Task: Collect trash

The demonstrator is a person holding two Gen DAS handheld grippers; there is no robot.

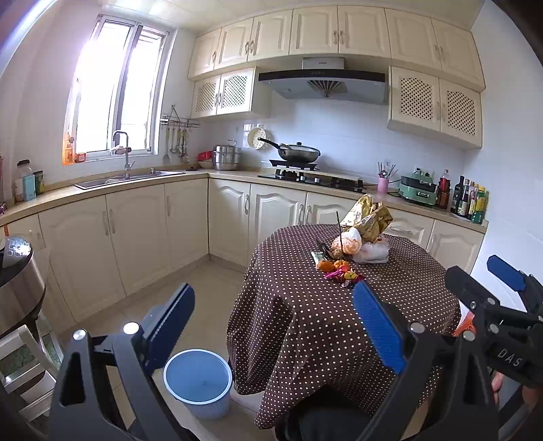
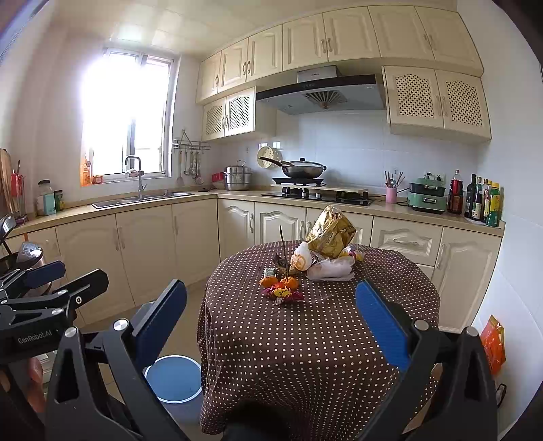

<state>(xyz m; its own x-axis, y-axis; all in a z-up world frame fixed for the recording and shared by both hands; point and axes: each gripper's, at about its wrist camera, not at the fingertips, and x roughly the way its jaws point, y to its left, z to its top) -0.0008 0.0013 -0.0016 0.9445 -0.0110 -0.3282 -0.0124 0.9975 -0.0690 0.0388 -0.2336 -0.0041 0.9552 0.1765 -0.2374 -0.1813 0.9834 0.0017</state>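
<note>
While both our grippers, left gripper (image 1: 275,325) and right gripper (image 2: 271,322), gape wide and empty, the candy wrappers (image 2: 283,293) mid-table (image 2: 390,305) could scatter past the bin (image 2: 173,378).

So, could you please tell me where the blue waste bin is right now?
In both wrist views the blue waste bin stands on the floor at lower left, just left of the polka-dot tablecloth, with nothing visible inside it.

Home kitchen; sink (image 1: 130,179), hob (image 1: 314,179), cupboards (image 1: 336,32)
</note>
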